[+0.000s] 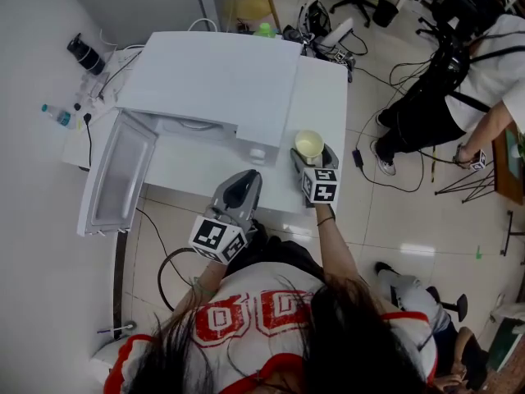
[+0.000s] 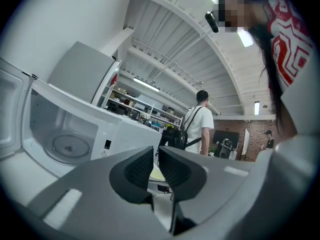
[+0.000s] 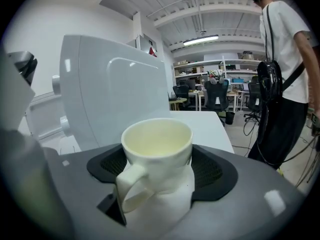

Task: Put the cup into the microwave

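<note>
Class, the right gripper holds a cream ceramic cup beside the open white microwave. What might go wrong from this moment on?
1. The cream ceramic cup sits right of the white microwave; swinging left to the cavity, it might clip the front corner.
2. The left gripper, shut and empty, hangs in front of the microwave, so the two grippers may collide.
3. The right gripper clamps only the cup's smooth sides; it could slip.
</note>
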`<act>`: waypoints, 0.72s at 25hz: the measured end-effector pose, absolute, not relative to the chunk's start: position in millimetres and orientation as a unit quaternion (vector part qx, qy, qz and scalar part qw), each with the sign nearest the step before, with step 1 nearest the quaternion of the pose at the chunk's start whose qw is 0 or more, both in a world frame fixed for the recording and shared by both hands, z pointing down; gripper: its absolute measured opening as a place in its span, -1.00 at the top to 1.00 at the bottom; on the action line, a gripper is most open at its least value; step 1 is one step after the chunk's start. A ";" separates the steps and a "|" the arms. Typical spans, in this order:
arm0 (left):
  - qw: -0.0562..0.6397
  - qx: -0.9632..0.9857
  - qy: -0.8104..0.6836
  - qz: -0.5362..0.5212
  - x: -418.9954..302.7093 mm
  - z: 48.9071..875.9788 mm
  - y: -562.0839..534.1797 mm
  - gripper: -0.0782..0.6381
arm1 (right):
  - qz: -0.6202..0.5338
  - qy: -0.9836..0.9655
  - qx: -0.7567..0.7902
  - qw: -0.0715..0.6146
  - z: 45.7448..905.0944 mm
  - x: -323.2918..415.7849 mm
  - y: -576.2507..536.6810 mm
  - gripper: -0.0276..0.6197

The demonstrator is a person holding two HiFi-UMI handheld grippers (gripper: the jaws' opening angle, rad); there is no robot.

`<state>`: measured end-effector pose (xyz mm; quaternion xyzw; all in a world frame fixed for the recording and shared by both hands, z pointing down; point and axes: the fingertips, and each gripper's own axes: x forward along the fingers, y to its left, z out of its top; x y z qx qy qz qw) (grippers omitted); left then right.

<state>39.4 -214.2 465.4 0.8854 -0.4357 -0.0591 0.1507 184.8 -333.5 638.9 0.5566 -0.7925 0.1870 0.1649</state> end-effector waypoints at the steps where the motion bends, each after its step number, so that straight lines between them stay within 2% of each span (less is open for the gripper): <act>1: 0.150 0.885 -0.437 -0.059 39.6 465.1 -213.0 0.73 | 0.185 -0.794 0.555 0.164 637.5 184.8 -330.6 -0.35; 11: 0.144 0.871 -0.467 -0.058 35.3 460.4 -202.5 0.73 | 0.167 -0.809 0.543 0.151 609.6 191.2 -303.9 -0.35; 18: 0.099 0.865 -0.491 -0.026 34.1 461.7 -202.2 0.73 | 0.162 -0.817 0.533 0.152 603.3 196.4 -284.0 -0.35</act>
